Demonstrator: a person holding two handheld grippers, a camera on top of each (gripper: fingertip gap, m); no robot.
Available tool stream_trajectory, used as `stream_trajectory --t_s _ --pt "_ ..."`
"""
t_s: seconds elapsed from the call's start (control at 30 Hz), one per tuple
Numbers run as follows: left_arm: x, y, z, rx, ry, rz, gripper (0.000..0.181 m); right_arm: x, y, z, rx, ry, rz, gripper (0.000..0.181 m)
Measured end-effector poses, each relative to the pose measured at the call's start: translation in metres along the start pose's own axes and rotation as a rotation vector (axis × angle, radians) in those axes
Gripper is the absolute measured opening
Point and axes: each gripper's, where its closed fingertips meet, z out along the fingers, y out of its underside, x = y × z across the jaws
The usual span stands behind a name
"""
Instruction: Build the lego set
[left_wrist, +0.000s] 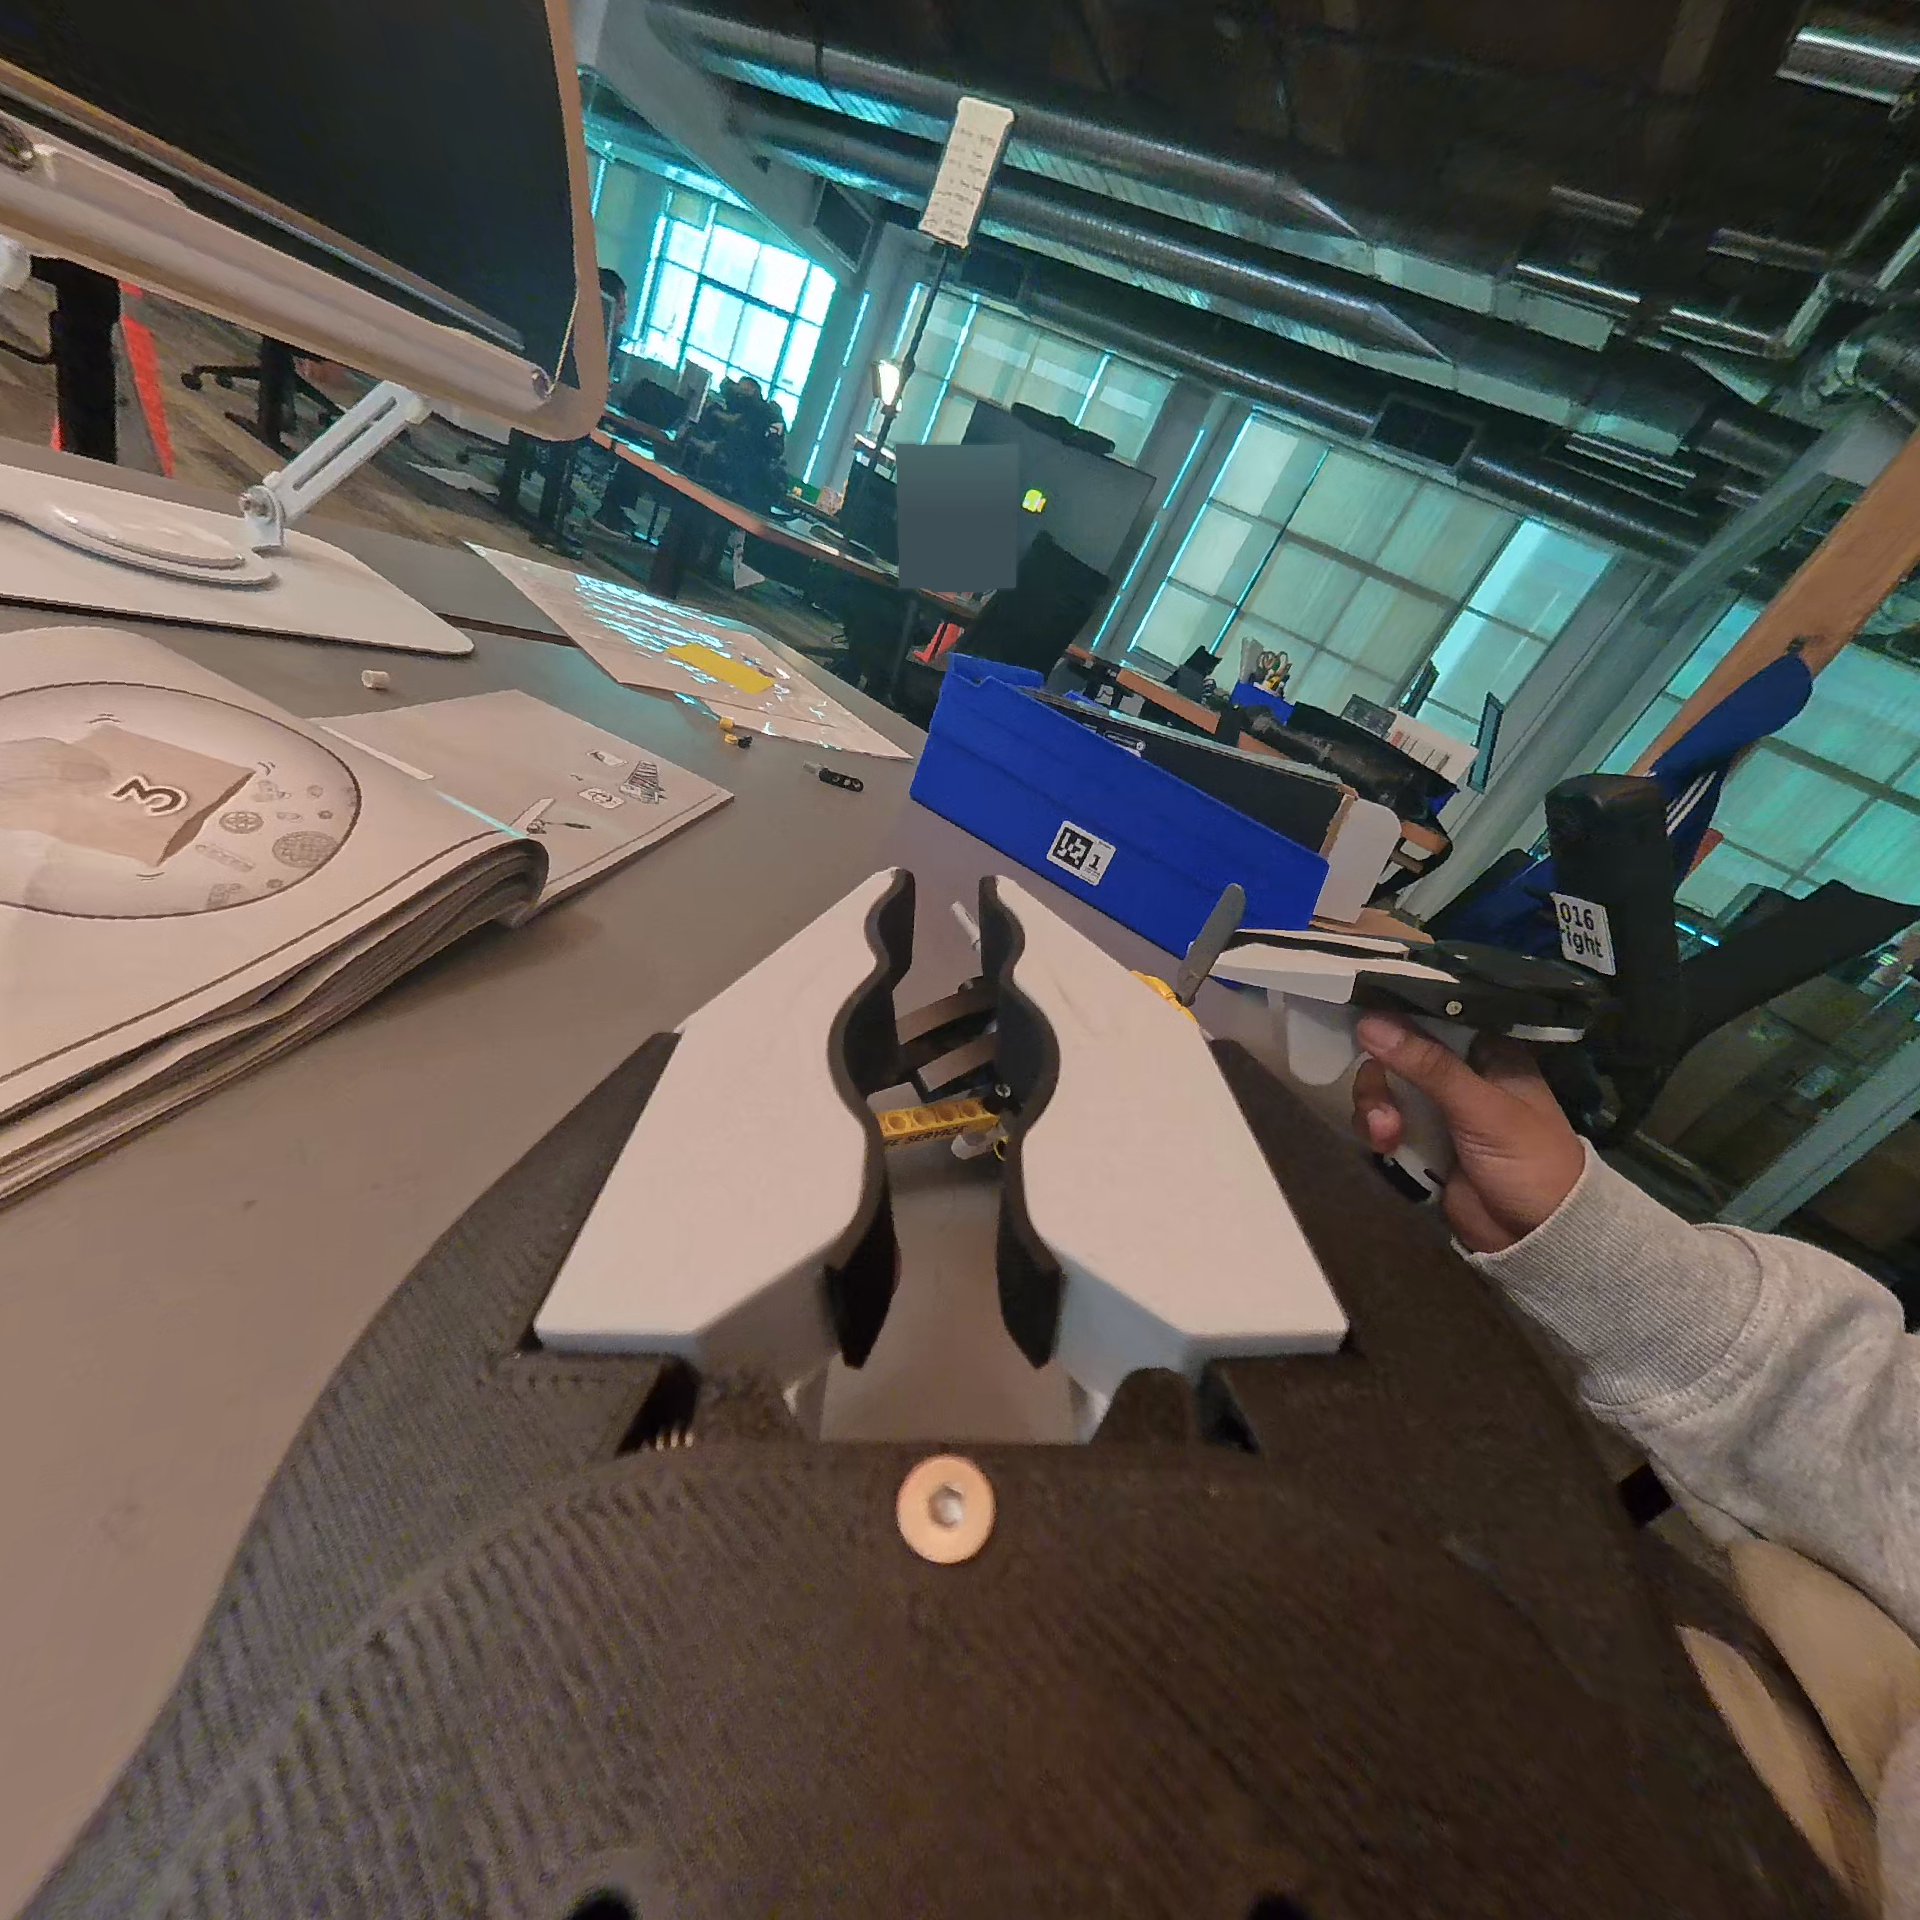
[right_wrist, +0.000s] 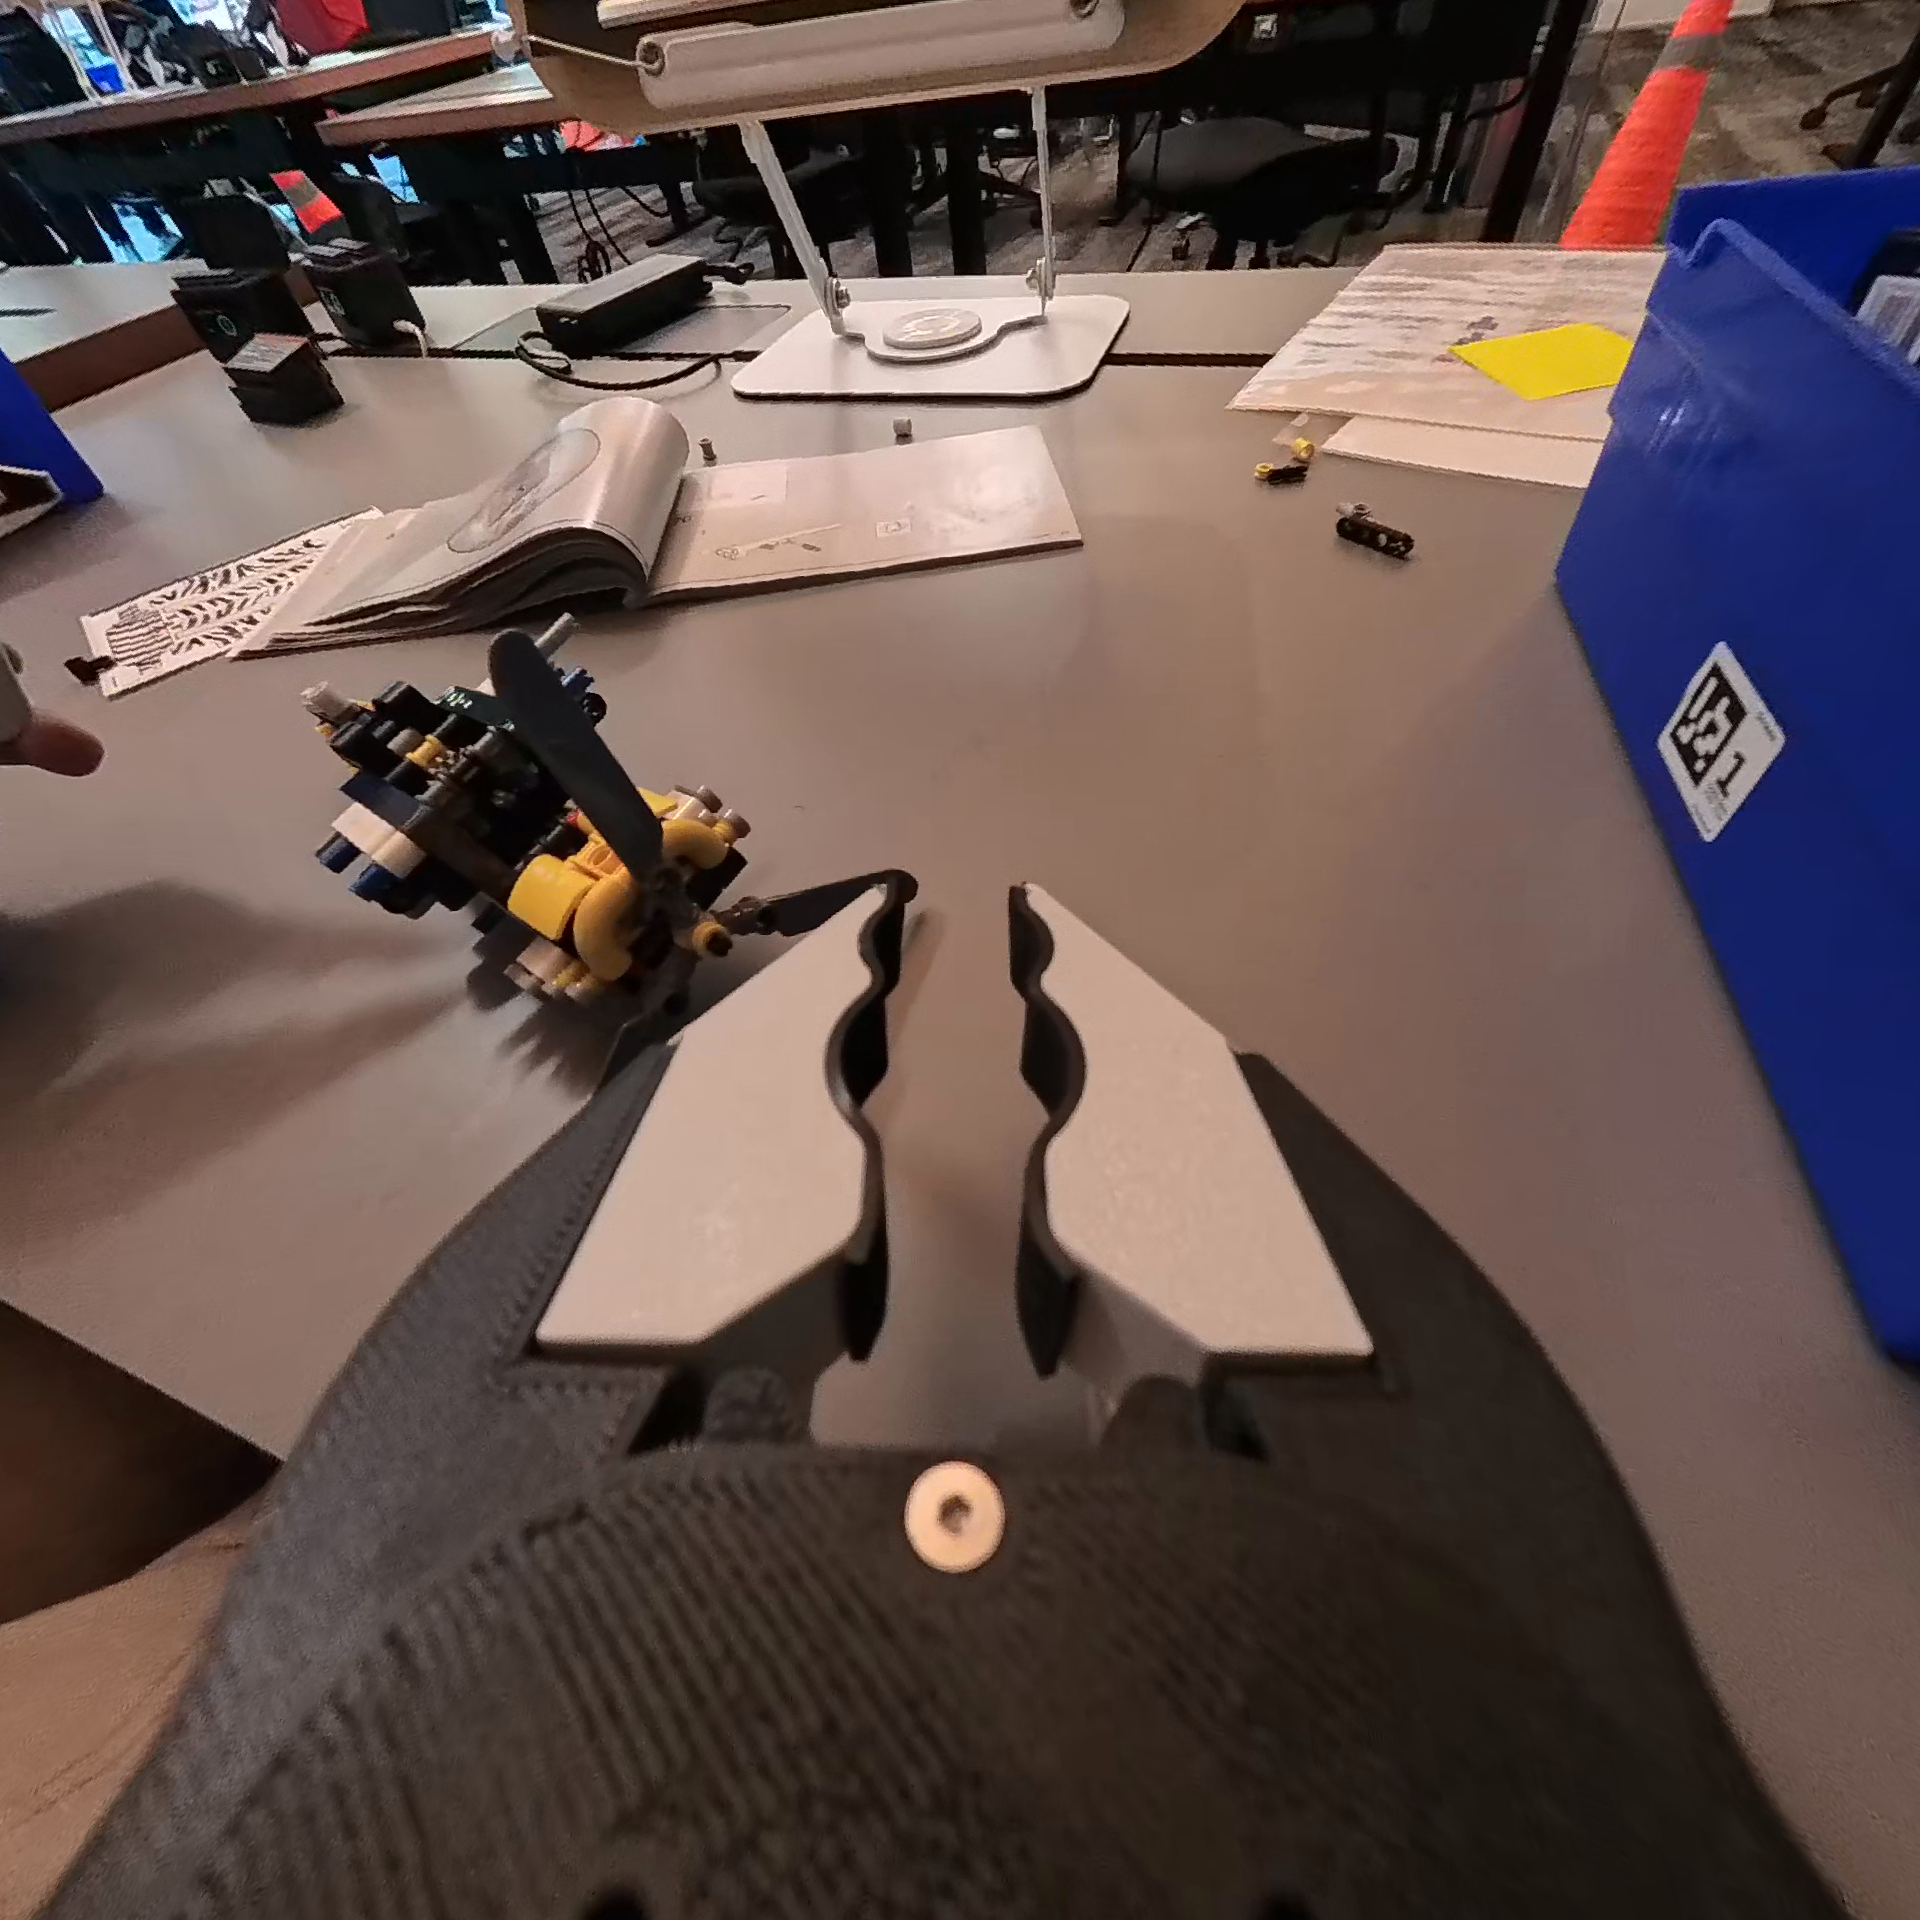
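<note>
Lego model (right_wrist: 530, 831) lies tilted on grey table (right_wrist: 1195, 727), near side of open instruction booklet (right_wrist: 665, 520). Right gripper (right_wrist: 961, 904) beside it, jaws parted, empty. Left gripper (left_wrist: 945, 904) frames the model; grip unclear. Judged: between steps; next, fetch loose black pin piece (right_wrist: 1374, 534) right of booklet.

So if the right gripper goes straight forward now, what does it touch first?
Probably nothing soon: ahead of the right gripper lies bare table. The lego model sits left of that line; the blue bin, right.
</note>
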Motion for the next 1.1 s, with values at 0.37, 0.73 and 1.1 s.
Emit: stream_trajectory --t_s 0.37,0.73,1.1 --pt "0.000 0.000 0.000 -0.001 0.000 0.002 0.010 -0.030 0.009 0.001 -0.091 -0.317 0.083 0.035" --pt "-0.001 0.001 0.001 -0.005 0.000 -0.008 0.010 -0.047 0.004 -0.003 -0.077 -0.488 0.203 0.024" --pt "-0.002 0.001 0.001 -0.005 0.003 -0.019 0.011 -0.050 0.019 0.007 -0.182 -0.429 0.130 0.023"
